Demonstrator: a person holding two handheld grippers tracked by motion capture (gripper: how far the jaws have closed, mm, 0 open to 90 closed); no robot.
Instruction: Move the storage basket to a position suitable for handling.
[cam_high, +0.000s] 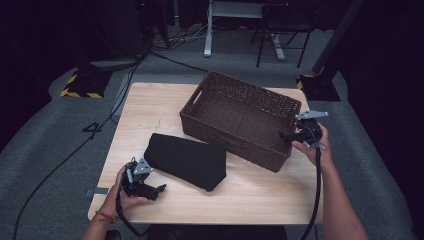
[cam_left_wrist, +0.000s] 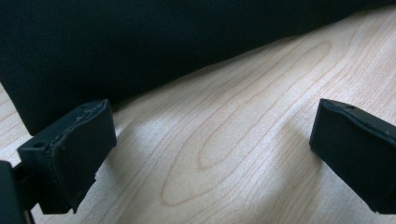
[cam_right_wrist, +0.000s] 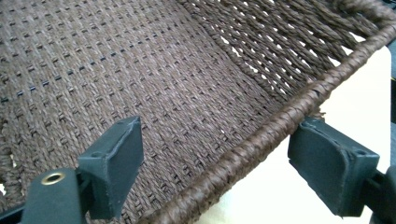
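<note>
Centrally, a brown wicker basket (cam_high: 240, 117) stands empty on the far right part of the counter (cam_high: 150, 112), with a folded black cloth (cam_high: 187, 160) lying flat just in front of it, touching or nearly touching its front wall. Judged from this layout, the work is at its start: the cloth is not yet lifted and nothing is in the basket. Right tool (cam_right_wrist: 217, 163): jaws spread, straddling the basket's right rim, one inside and one outside, not pressing it. Left tool (cam_left_wrist: 210, 154): jaws spread over bare wood, just beside the cloth's near edge, gripping nothing.
</note>
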